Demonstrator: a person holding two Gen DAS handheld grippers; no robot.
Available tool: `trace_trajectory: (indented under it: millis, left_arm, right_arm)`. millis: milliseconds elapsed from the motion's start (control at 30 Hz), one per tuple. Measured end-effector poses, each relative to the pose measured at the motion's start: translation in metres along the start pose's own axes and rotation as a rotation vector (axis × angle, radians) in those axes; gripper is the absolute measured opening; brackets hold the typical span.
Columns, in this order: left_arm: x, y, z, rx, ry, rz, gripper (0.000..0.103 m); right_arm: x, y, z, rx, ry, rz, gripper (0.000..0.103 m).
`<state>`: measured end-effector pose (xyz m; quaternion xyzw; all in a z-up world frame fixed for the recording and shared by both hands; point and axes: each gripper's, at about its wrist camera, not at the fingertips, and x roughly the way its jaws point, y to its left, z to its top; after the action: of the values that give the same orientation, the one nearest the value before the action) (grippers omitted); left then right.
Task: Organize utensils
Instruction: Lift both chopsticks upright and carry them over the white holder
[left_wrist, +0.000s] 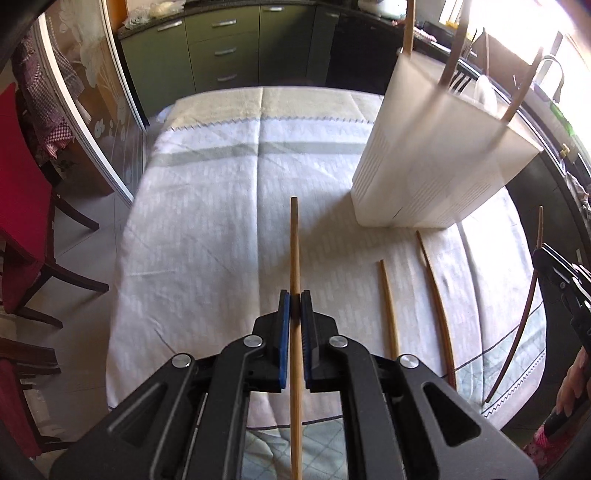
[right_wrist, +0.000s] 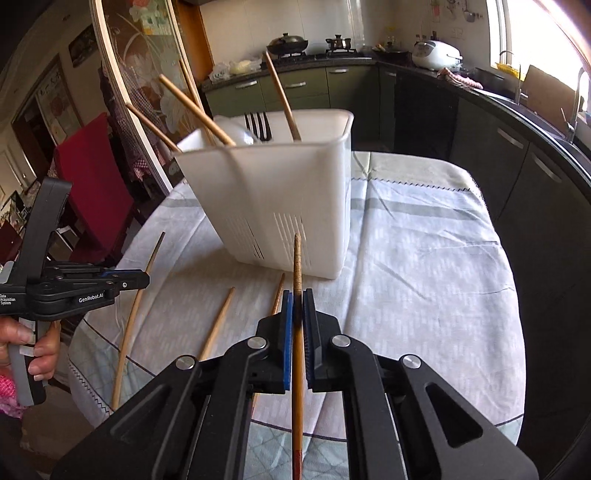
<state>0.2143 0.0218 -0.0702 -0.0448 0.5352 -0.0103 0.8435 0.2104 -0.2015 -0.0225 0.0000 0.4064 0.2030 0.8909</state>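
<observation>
Kitchen tabletop (left_wrist: 207, 206) with a pale cloth holds a white utensil holder (right_wrist: 273, 206). Near it, each claw, left claw (left_wrist: 295, 306) and right claw (right_wrist: 297, 306), squeezes one chopstick (left_wrist: 294, 240), (right_wrist: 297, 258); loose chopsticks (left_wrist: 389, 306) lie beside the holder.

left tool (left_wrist: 295, 301) clamps chopstick (left_wrist: 294, 251) | white holder (left_wrist: 424, 166) on tablecloth (left_wrist: 221, 221)
</observation>
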Motion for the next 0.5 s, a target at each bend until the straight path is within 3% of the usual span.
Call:
trace_trajectory:
  millis: [200, 500]
  left_arm:
    - [-0.059, -0.001, -0.007, 0.024, -0.127, -0.020, 0.006]
    - [-0.090, -0.018, -0.023, 0.062, -0.165, -0.040, 0.006]
  right_arm:
    - [-0.052, -0.001, 0.007, -0.008, -0.112, 0.025, 0.006]
    - [-0.082, 0.007, -0.001, -0.023, -0.152, 0.034, 0.006]
